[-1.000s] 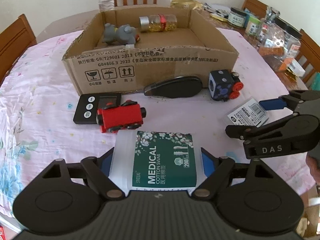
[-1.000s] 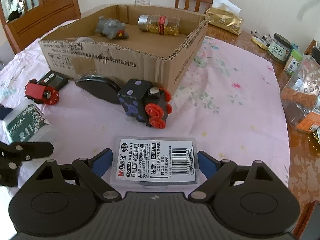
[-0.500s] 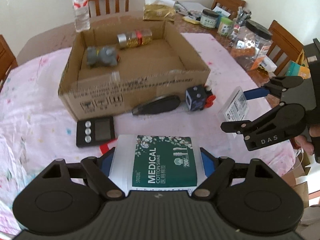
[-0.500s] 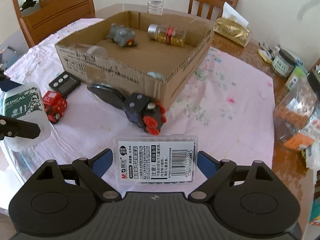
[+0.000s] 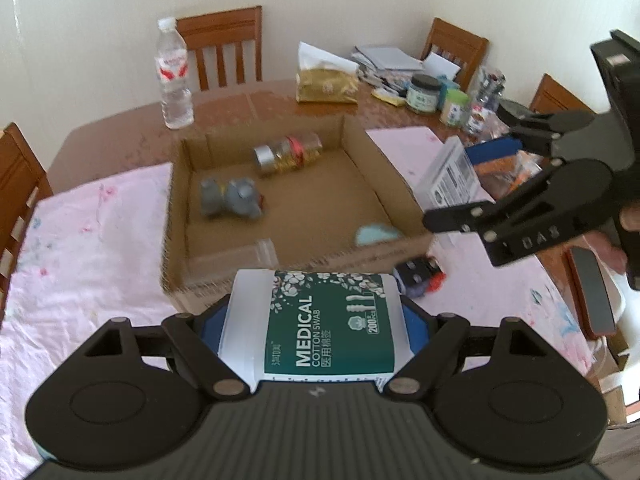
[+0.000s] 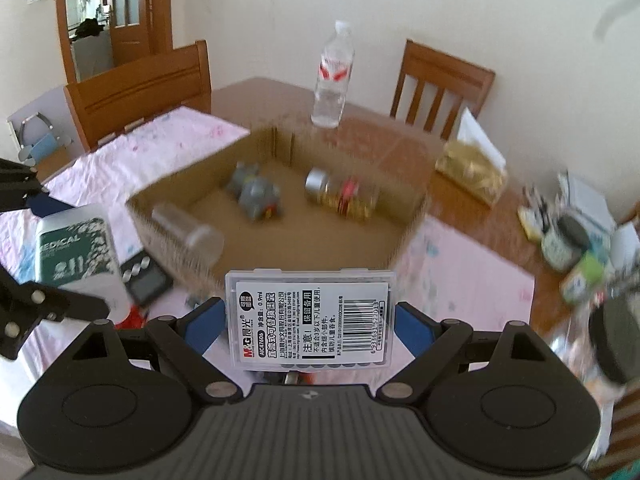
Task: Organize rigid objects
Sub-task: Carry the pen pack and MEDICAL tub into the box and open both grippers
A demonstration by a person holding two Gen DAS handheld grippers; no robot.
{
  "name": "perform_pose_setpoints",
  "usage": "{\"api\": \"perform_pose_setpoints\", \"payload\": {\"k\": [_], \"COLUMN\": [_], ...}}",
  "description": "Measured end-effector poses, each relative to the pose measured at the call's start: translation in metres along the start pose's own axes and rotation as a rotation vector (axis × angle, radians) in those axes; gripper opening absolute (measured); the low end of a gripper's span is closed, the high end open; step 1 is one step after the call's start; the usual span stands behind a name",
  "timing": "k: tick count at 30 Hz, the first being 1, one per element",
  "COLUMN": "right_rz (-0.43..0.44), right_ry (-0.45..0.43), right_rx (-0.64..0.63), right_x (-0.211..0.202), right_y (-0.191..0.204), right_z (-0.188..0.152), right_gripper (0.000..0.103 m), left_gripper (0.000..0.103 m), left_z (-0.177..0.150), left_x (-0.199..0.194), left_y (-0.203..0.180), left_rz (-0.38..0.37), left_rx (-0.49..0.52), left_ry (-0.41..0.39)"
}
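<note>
My left gripper (image 5: 316, 320) is shut on a white cotton swab tub with a green label (image 5: 320, 328), held above the near wall of the open cardboard box (image 5: 372, 184). My right gripper (image 6: 310, 324) is shut on a clear refill case with a white barcode label (image 6: 310, 316), held above the box's near right corner; it shows in the left wrist view (image 5: 452, 176) too. In the box lie a grey toy (image 5: 232, 200) and a gold-filled jar (image 5: 288, 154). The tub also shows at the left of the right wrist view (image 6: 76, 252).
A black and red toy cube (image 5: 420, 276) and a black digital scale (image 6: 144, 280) lie on the pink cloth in front of the box. A water bottle (image 5: 173, 76), a gold tissue pack (image 5: 326, 84) and several jars (image 5: 424, 94) stand behind. Wooden chairs surround the table.
Both grippers have risen from the table and moved forward with their loads, from just above the cloth to over the box's near edge. The toys in front of the box stayed put.
</note>
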State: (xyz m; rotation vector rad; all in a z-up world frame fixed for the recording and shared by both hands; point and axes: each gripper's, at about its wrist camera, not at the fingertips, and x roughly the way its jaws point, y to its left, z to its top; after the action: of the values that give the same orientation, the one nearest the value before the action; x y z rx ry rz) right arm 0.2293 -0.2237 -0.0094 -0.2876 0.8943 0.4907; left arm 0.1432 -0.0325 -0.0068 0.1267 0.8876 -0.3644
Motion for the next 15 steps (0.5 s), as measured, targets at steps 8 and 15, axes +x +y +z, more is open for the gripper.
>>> {"api": "perform_pose_setpoints", "payload": {"k": [8,15], "right_rz": [0.022,-0.01], "right_ry": [0.006,0.009], "right_rx": [-0.031,0.001], "right_x": [0.042,0.078], "right_y": [-0.005,-0.013], "right_z": [0.043,0.065], "right_gripper": [0.093,0.103], "left_gripper": [0.083,0.083], "left_z": [0.017,0.031], "left_x": [-0.001,0.004], "left_y": [0.022,0.036], "left_rz": [0.043,0.066], "left_rx": [-0.006,-0.013], "left_ry": [-0.026,-0.043]}}
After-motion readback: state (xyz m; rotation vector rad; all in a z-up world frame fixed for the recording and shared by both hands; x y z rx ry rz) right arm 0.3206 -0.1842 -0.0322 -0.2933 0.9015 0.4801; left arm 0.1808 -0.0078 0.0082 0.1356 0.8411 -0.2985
